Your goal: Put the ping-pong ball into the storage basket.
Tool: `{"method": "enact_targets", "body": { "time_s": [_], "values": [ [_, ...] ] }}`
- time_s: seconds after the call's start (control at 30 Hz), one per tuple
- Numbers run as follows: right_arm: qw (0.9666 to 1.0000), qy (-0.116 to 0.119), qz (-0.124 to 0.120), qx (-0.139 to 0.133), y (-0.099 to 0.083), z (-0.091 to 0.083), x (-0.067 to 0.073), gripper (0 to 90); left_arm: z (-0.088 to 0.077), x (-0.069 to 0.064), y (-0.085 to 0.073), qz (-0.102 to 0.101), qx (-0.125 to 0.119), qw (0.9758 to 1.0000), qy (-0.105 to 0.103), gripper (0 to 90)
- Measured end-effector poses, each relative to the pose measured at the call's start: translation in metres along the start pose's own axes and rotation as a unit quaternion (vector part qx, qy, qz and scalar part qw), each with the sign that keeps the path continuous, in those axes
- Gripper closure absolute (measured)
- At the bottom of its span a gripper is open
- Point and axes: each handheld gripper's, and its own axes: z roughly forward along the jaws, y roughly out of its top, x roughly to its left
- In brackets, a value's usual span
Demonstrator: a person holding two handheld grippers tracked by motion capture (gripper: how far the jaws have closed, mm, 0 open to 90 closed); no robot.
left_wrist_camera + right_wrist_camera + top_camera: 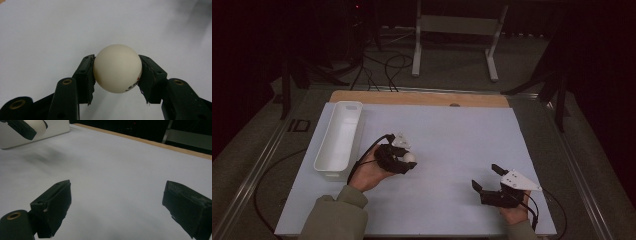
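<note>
Table (452,125): white sheet over a wooden top, a strip of bare wood showing along the far edge. Broad open surface lay beyond and between the two claws; the near edge ran close under both hands.

White bin (339,137): long, narrow, open-topped, standing lengthwise just to the outer side of the left claw, near the table's left edge. In the right gripper view its wall (50,130) stood behind the left claw.

Left claw (404,161): held in the person's left hand (369,172), pointed across the table toward the right claw. Jaws clamped on a ball, one pad against each side; in the left gripper view the left claw (117,75) showed both pads pressed to it.

Ball (117,68): cream-white, round, small dark and red print low on one side. Seated between the left claw's pad tips, clear of the sheet in the left gripper view. In the high view the ball (409,157) sat at the tip of that claw.

Right claw (486,179): in the right hand (514,214), near the table's near right corner, well apart from the ball. Jaws spread wide, nothing between them; the right claw (117,202) looked onto bare sheet.
</note>
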Motion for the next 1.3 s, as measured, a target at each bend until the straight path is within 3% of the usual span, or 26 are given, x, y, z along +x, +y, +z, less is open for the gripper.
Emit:
{"method": "enact_targets", "body": {
  "time_s": [1.3],
  "values": [
    [1.0,0.0,0.003,-0.002,0.0,-0.001,0.0,8.3,-0.015,0.004,0.002,-0.01,-0.006,0.9998,0.017,51.3]
  ]
}}
